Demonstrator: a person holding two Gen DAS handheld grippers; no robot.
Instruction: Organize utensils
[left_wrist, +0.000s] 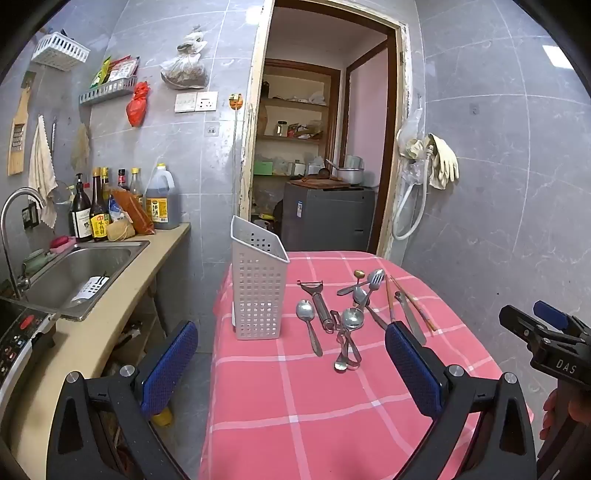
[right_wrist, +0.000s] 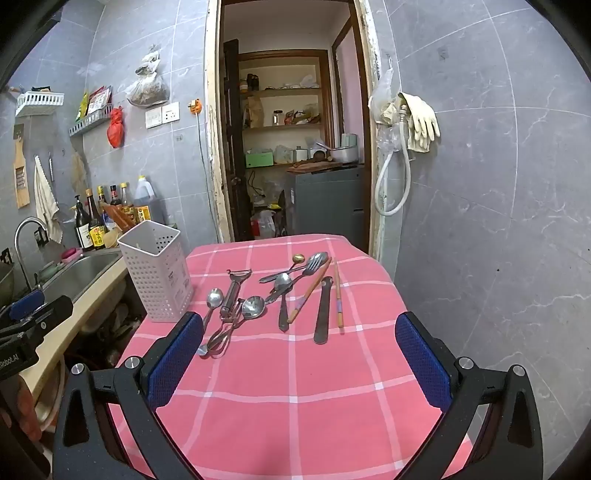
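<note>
A white perforated utensil holder (left_wrist: 258, 288) (right_wrist: 157, 271) stands empty on the left side of a table under a pink checked cloth (left_wrist: 314, 406) (right_wrist: 295, 387). To its right lie several loose utensils: a spoon (left_wrist: 308, 321) (right_wrist: 213, 299), a peeler (left_wrist: 319, 302) (right_wrist: 231, 291), a ladle-like spoon (left_wrist: 351, 319) (right_wrist: 253, 306), a fork (left_wrist: 373, 282) (right_wrist: 312, 266), chopsticks (left_wrist: 413, 306) (right_wrist: 338, 295) and a flat metal tool (right_wrist: 323, 312). My left gripper (left_wrist: 291, 358) hovers open near the table's front, nothing between its fingers. My right gripper (right_wrist: 299, 347) is also open and empty, short of the utensils.
A steel sink (left_wrist: 74, 273) with a faucet (left_wrist: 14, 221) and sauce bottles (left_wrist: 107, 206) lines the counter on the left. An open doorway (left_wrist: 325, 147) with shelves lies behind the table. Rubber gloves (right_wrist: 421, 118) hang on the tiled wall at right.
</note>
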